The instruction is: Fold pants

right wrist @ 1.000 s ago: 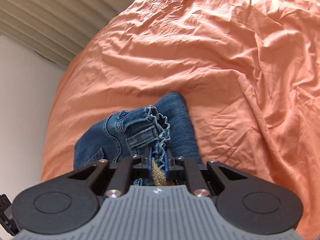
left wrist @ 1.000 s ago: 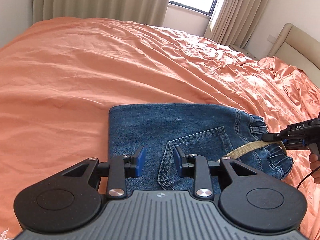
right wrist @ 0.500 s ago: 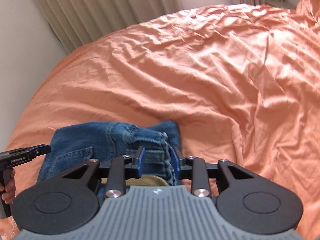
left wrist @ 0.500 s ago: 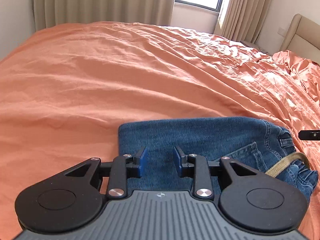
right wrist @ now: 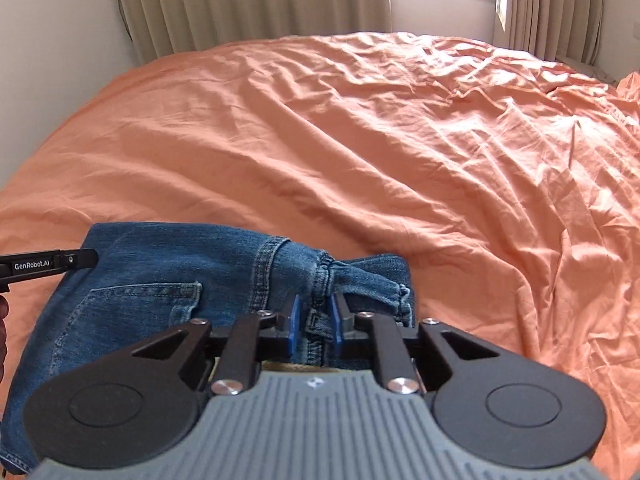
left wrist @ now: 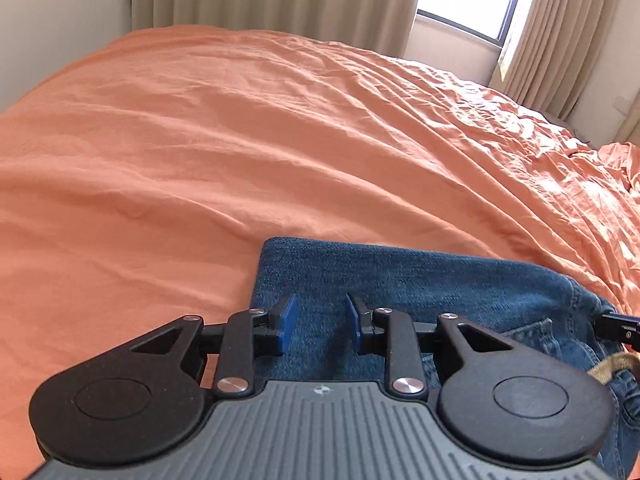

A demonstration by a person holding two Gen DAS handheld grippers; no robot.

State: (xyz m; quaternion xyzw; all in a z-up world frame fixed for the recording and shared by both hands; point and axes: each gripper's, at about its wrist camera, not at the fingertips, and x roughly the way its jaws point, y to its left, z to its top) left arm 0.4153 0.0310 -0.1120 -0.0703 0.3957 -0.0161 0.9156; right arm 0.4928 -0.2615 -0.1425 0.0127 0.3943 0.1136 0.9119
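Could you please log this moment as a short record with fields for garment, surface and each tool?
garment: folded blue denim pants, back pocket up, gathered waistband toward the right tool
surface: wrinkled orange bed sheet
left tool: open, over the folded edge of the pants, gripping nothing
right tool: open, pads either side of the waistband, not clamped
backdrop: beige curtains
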